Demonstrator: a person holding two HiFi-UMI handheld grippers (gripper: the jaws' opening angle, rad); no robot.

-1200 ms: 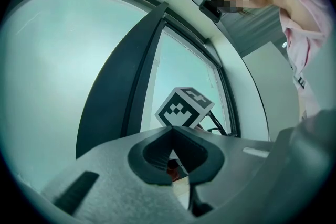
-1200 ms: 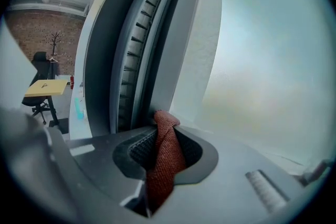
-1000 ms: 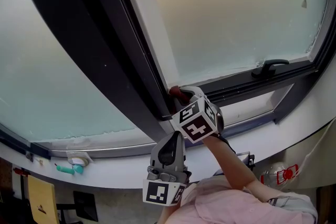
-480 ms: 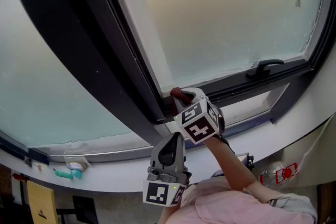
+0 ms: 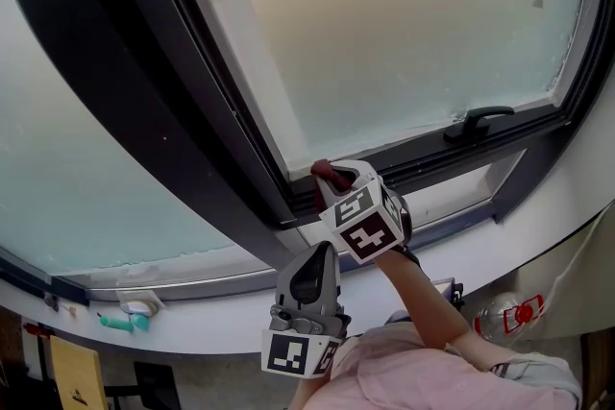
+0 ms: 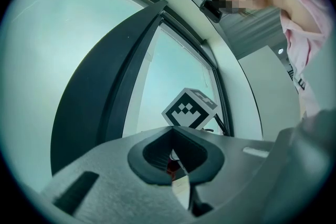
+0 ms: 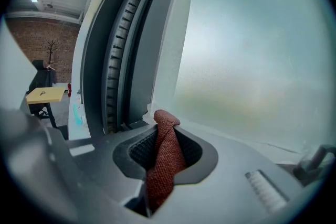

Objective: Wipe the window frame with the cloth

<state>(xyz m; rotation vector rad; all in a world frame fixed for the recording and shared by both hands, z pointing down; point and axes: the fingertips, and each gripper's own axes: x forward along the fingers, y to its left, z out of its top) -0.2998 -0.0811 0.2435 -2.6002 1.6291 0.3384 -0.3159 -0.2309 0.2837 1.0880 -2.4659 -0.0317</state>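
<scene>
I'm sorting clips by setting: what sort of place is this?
Indoors, probably an office or workshop room. There is a large frosted pane in a dark frame with a handle, and the right gripper view shows a brick wall and a desk behind.

Grey left gripper (image 5: 322,251), right gripper (image 5: 338,180): b&w marker cubes (image 5: 365,226); pink top (image 5: 423,365).

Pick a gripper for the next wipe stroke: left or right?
Right. The right gripper is shut on the cloth at the window frame; the left gripper is shut, empty, lower down.
</scene>
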